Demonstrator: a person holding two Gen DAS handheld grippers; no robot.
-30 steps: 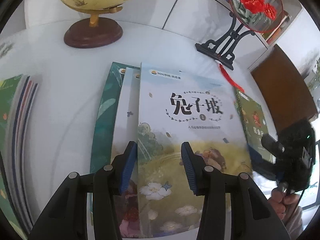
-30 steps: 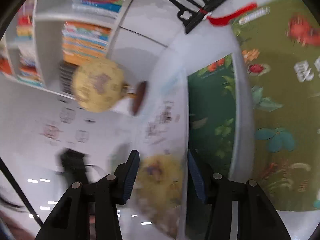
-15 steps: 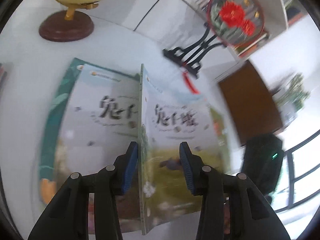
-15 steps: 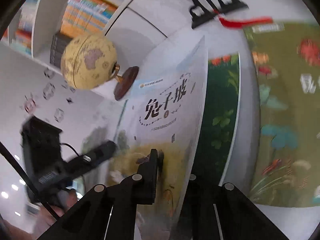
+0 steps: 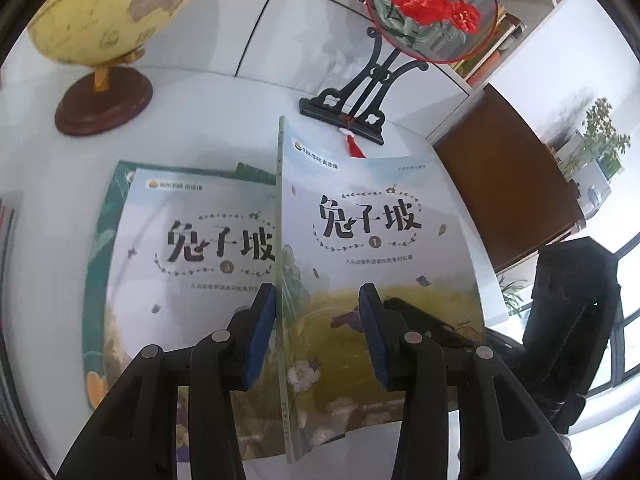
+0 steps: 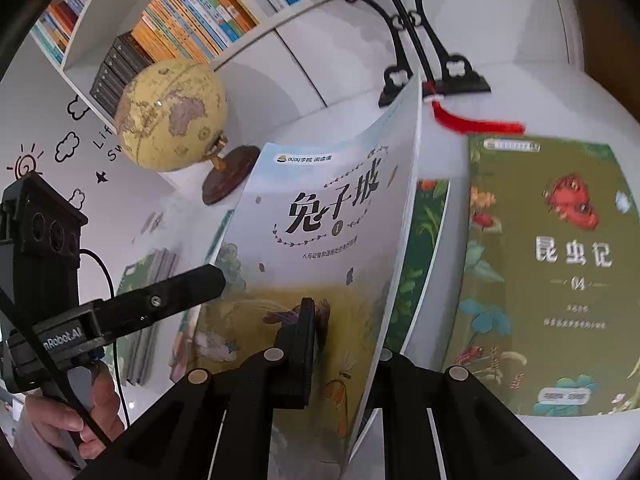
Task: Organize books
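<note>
Since a second ago we have closed the right claw (image 6: 344, 344) on the free edge of the thin volume-one book (image 6: 320, 264) and tipped it up off the volume-three book (image 5: 188, 264), so it is lifted clear for sorting. The left claw (image 5: 316, 336) stands partly open astride the raised spine, its blue pads (image 5: 260, 336) not plainly pressing. The glossy paper cover bows softly. A flat green book (image 6: 552, 272) lies apart on the smooth white counter (image 5: 192, 120), near the round globe (image 5: 108, 12).
</note>
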